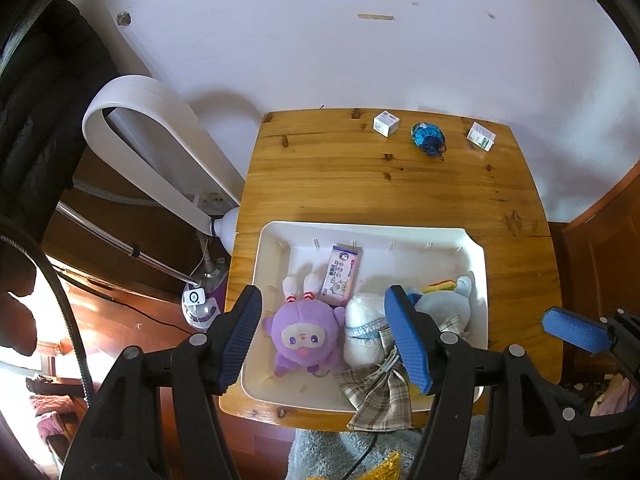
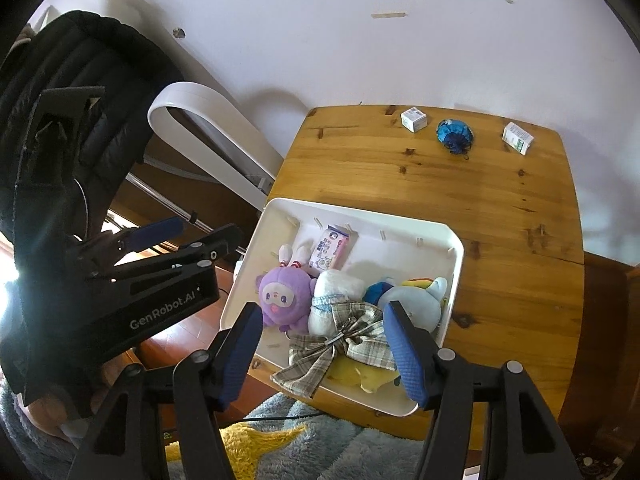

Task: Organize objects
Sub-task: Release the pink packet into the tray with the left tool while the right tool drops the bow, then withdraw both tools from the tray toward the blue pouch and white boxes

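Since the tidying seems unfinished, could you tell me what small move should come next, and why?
Probably reach the right gripper toward the blue pouch: both grippers are open and empty, and it sits with two small boxes at the table's far edge, outside the white bin.

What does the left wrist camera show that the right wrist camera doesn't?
Only the left wrist view shows the white and purple appliance on the floor left of the table. Only the right wrist view shows the yellow plush under the plaid bow, and the black jacket. Both show the white bin with the purple plush, plus two small boxes and a blue pouch at the table's far edge.
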A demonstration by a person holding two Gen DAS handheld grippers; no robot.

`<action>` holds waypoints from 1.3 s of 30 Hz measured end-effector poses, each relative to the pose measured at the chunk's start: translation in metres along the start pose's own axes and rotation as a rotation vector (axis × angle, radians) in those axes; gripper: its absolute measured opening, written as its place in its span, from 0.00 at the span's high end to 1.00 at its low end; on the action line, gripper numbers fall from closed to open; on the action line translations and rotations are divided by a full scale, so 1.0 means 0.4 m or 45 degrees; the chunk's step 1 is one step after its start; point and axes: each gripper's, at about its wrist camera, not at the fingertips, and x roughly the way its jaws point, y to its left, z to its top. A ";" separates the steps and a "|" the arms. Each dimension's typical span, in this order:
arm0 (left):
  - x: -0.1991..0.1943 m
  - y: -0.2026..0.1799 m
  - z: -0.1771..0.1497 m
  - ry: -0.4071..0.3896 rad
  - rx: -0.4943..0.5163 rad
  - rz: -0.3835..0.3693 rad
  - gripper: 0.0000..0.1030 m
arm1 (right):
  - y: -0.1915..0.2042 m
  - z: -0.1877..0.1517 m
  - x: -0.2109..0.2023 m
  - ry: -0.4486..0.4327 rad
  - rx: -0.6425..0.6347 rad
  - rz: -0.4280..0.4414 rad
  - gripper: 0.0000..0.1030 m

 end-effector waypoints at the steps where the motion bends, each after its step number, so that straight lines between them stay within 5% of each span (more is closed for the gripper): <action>1: -0.003 -0.001 0.000 -0.003 -0.002 -0.001 0.34 | -0.001 -0.001 -0.002 -0.002 0.000 -0.001 0.38; 18: -0.051 -0.020 -0.006 -0.072 -0.016 0.001 0.34 | -0.020 -0.026 -0.049 -0.057 0.001 -0.008 0.38; 39: -0.199 -0.052 0.069 -0.331 -0.008 0.060 0.34 | -0.084 -0.013 -0.132 -0.215 0.052 -0.015 0.38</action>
